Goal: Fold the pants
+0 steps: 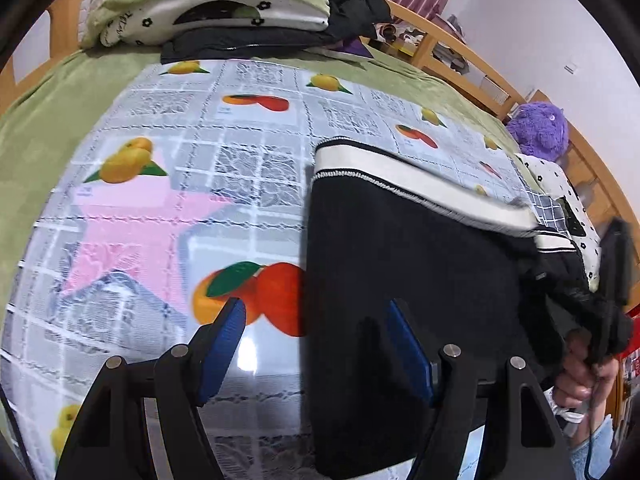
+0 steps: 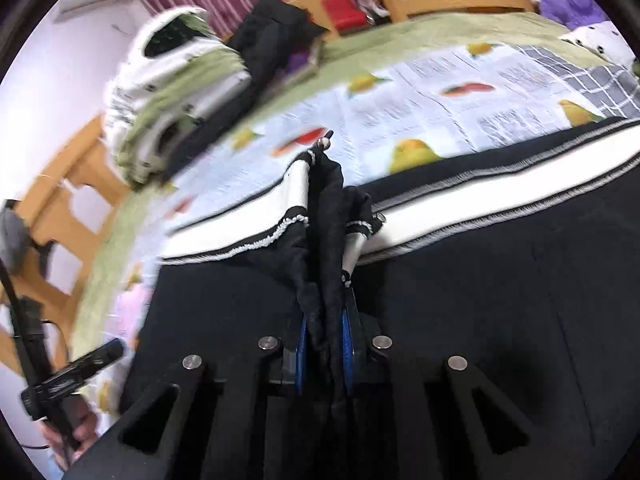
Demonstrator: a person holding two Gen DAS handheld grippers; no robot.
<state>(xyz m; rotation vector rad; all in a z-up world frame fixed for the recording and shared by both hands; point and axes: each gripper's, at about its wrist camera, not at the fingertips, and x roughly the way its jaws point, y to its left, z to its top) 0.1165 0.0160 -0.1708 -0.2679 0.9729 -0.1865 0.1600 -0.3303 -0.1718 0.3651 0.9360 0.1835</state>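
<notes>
Pants (image 1: 408,280): black with a white side stripe, lying on the fruit-print cloth (image 1: 208,152) over the green bed (image 1: 48,112).
Left hand-held gripper (image 1: 316,344): jaws wide apart, nothing between them; one blue pad over the cloth, the other over the black fabric at the pants' edge.
Right hand-held gripper (image 2: 325,336): jaws narrow, clamped on a bunched fold of the pants, white stripe puckered just ahead.
Background: folded bedding (image 1: 208,0) stacked at the bed's far end; purple plush toy (image 1: 540,128) by the wooden rail.

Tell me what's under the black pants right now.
The black pants lie on a fruit-print cloth, itself over a green bedspread. Whatever sits directly beneath the pants is covered.
</notes>
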